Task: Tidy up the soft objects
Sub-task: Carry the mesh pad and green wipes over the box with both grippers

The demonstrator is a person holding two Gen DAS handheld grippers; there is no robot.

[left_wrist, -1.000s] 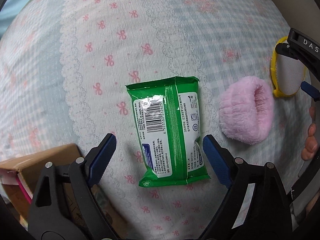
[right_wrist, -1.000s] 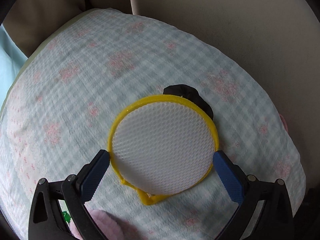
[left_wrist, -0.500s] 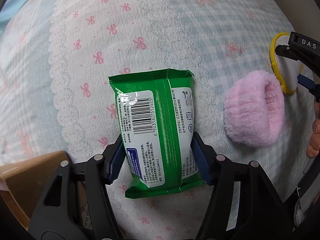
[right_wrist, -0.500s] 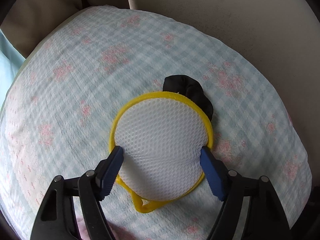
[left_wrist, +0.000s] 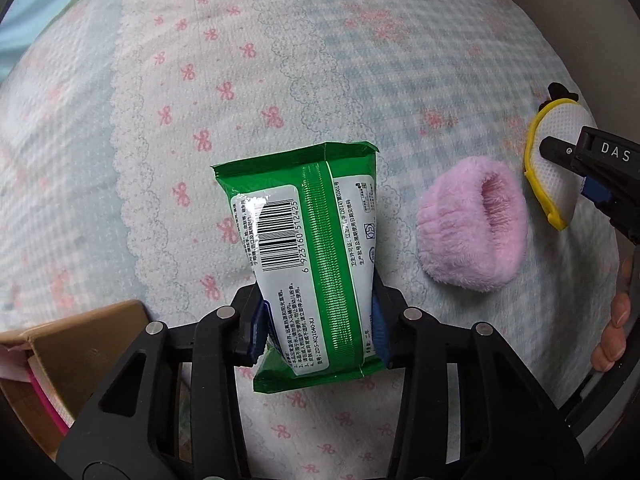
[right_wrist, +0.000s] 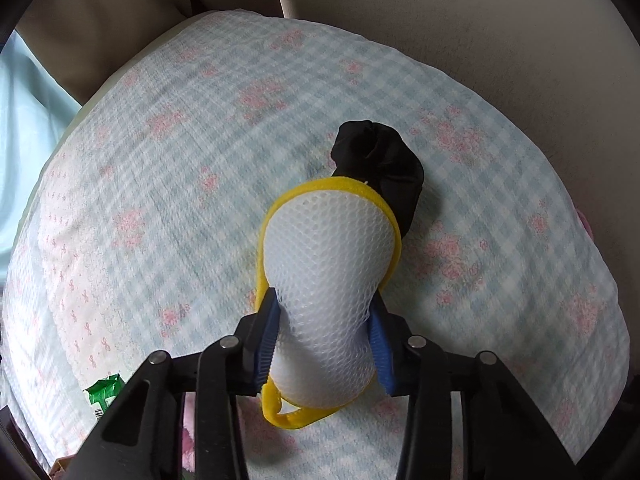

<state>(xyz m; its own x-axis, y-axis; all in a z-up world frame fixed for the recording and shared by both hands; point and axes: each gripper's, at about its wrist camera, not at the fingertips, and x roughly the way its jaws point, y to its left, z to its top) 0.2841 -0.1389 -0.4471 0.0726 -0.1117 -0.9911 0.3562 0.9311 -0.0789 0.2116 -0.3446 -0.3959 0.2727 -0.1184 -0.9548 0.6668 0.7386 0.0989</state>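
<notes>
Two grips—left hand-held gripper (left_wrist: 318,326) squeezes wipes pack (left_wrist: 308,264), right hand-held gripper (right_wrist: 324,342) mesh pad (right_wrist: 326,280).

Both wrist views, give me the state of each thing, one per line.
Green wipes pack: pinched by left gripper.
White mesh pad: squeezed narrow by right gripper.
Pink fluffy band: loose on the bedspread.
Black cloth bundle: loose, behind the pad.
Cardboard box: open.

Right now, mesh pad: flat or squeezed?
Squeezed. The right gripper, jaws just closing, pinches the mesh pad into a narrow waist.
</notes>
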